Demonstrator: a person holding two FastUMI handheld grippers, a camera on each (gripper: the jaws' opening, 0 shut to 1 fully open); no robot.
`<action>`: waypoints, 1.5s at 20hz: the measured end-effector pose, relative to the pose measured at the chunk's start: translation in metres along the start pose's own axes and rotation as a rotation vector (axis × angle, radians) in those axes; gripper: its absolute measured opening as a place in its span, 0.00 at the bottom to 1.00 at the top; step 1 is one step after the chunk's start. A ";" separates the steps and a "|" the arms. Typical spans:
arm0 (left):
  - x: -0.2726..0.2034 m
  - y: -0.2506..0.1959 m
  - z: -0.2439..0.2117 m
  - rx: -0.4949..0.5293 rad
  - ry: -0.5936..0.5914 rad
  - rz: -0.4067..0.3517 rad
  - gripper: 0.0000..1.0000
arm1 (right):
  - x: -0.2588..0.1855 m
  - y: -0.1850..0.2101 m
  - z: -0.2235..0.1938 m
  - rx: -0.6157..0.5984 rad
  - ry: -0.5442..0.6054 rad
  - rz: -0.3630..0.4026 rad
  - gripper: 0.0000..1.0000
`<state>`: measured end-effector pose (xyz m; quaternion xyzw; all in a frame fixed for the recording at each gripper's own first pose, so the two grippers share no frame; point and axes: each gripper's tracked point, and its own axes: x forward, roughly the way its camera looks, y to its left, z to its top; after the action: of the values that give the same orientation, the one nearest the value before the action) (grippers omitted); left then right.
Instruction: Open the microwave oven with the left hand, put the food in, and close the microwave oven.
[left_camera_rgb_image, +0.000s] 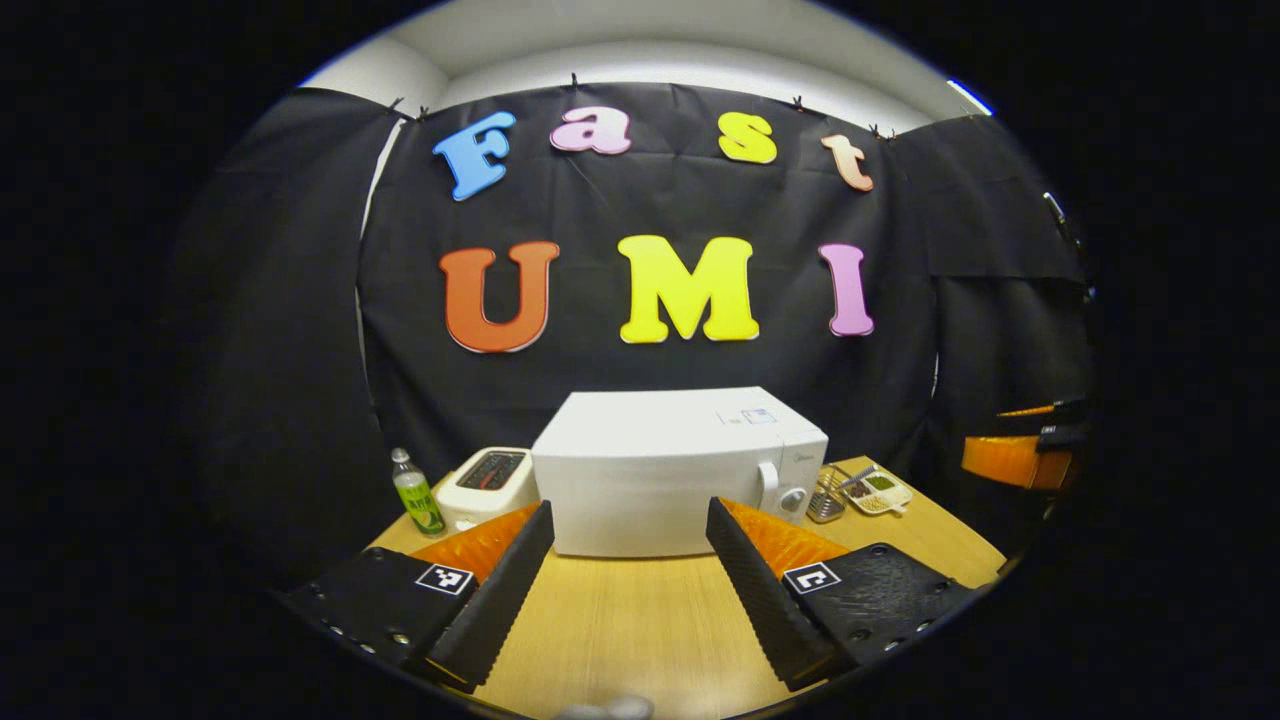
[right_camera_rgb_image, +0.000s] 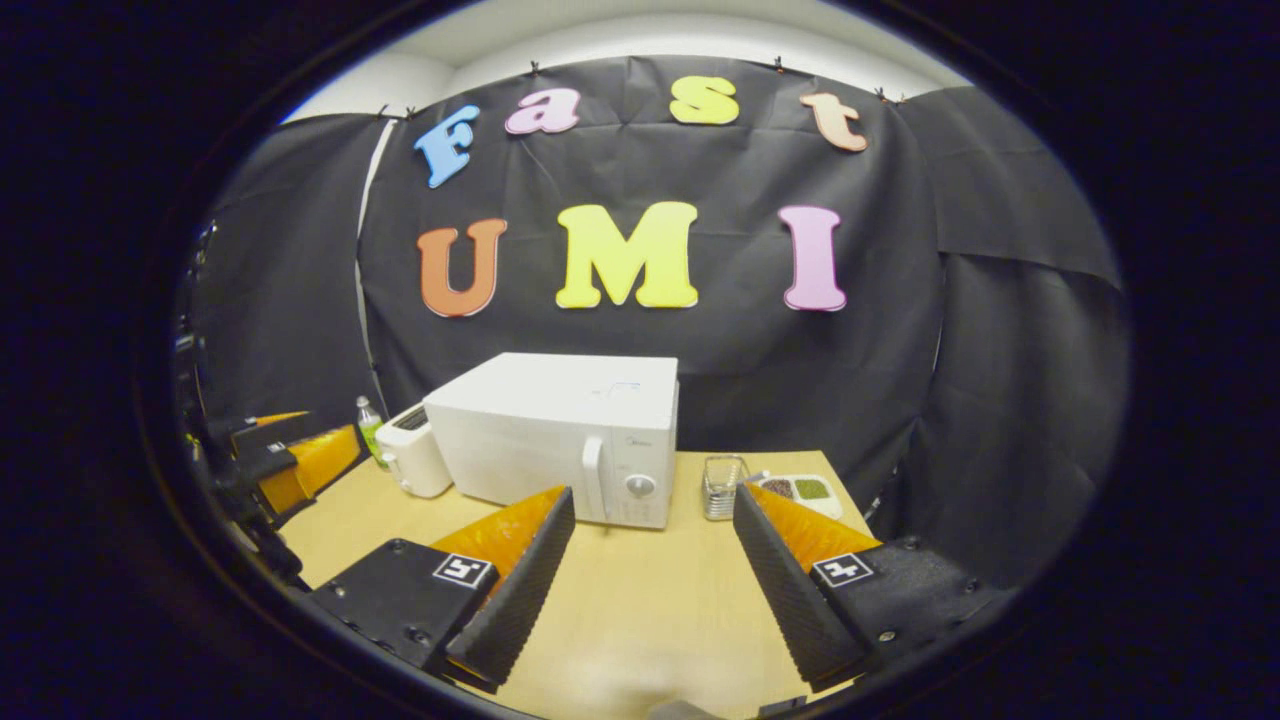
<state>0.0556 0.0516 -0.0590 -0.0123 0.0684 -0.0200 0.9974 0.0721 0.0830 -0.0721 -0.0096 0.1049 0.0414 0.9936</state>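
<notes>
The white microwave (left_camera_rgb_image: 660, 480) stands at the back of the wooden table with its door closed; its handle (left_camera_rgb_image: 768, 487) and knob (left_camera_rgb_image: 793, 498) are on its right side. A small white tray of food (left_camera_rgb_image: 878, 492) lies to the right of it. My left gripper (left_camera_rgb_image: 629, 520) is open and empty, held over the table in front of the microwave's door. In the right gripper view the microwave (right_camera_rgb_image: 560, 435) sits left of centre and the food tray (right_camera_rgb_image: 800, 490) lies just beyond the right finger. My right gripper (right_camera_rgb_image: 653, 510) is open and holds nothing.
A white toaster (left_camera_rgb_image: 488, 485) and a green-labelled bottle (left_camera_rgb_image: 418, 492) stand left of the microwave. A wire basket (left_camera_rgb_image: 826, 497) sits between the microwave and the food tray. The other gripper (left_camera_rgb_image: 1020, 455) shows at the far right edge. Bare table (left_camera_rgb_image: 640, 620) spreads in front.
</notes>
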 end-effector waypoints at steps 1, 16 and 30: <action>-0.005 0.003 0.009 -0.019 -0.006 0.000 0.96 | -0.005 0.006 0.004 -0.011 -0.027 -0.009 1.00; -0.026 0.037 0.036 -0.032 -0.035 -0.035 0.94 | -0.022 0.038 0.043 0.011 -0.125 -0.038 1.00; -0.024 0.023 0.041 -0.032 -0.042 -0.098 0.93 | -0.034 0.018 0.037 0.035 -0.113 -0.101 1.00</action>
<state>0.0381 0.0765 -0.0159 -0.0319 0.0468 -0.0676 0.9961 0.0455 0.0990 -0.0288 0.0049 0.0488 -0.0103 0.9987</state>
